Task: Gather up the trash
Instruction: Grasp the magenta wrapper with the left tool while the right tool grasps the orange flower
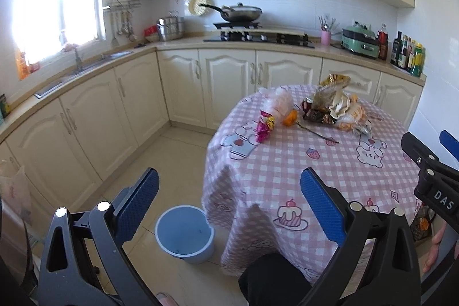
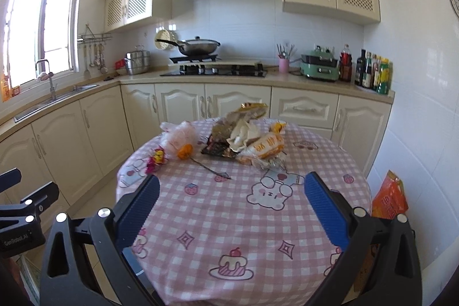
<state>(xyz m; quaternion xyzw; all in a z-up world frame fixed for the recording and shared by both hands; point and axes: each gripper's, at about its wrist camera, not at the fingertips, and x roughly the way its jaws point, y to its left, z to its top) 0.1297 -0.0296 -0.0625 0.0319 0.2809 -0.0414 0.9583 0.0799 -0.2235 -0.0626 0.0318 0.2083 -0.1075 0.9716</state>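
A round table with a pink checked cloth (image 1: 287, 177) (image 2: 229, 220) holds a pile of trash at its far side: crumpled snack wrappers (image 1: 332, 102) (image 2: 243, 134), a yellow-orange bag (image 2: 265, 148), a clear plastic bag (image 1: 278, 102) (image 2: 178, 139), a pink candy wrapper (image 1: 264, 125) (image 2: 155, 159) and an orange flower on a stem (image 1: 291, 116) (image 2: 185, 151). A blue bin (image 1: 185, 234) stands on the floor left of the table. My left gripper (image 1: 229, 205) is open and empty above the table's near left edge. My right gripper (image 2: 232, 208) is open and empty above the near table.
Cream kitchen cabinets and a counter run along the back and left, with a sink (image 1: 57, 82), a hob with a wok (image 2: 198, 46) and bottles (image 2: 373, 73) at the right. An orange bag (image 2: 390, 197) leans by the right wall. A dark knee (image 1: 272, 277) sits below the table.
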